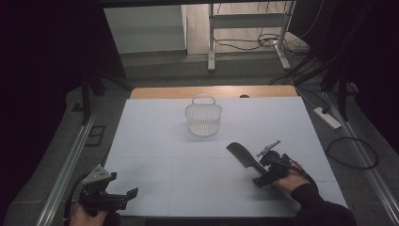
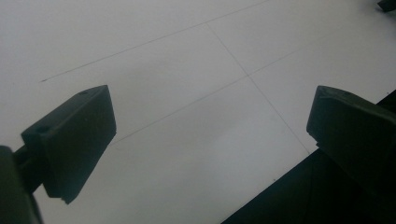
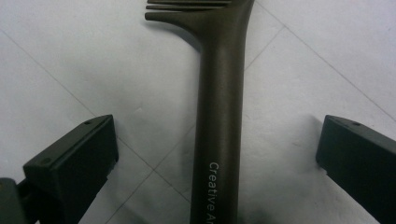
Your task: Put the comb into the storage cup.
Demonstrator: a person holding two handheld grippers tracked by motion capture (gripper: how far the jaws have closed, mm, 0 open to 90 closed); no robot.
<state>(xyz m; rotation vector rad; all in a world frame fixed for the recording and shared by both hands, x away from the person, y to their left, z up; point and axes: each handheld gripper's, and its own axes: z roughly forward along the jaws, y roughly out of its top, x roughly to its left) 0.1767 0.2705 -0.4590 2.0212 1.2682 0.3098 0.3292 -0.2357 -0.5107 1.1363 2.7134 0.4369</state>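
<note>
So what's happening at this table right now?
A person works with two handheld grippers over a white table. The right gripper is open, its jaws either side of a dark comb's handle, not yet closed. The left gripper hovers open near the front edge. A white basket stands farther back.

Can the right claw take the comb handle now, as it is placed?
Probably yes. The right claw is open, its jaws stand apart on either side of the comb handle, and nothing lies between them on the table.
</note>
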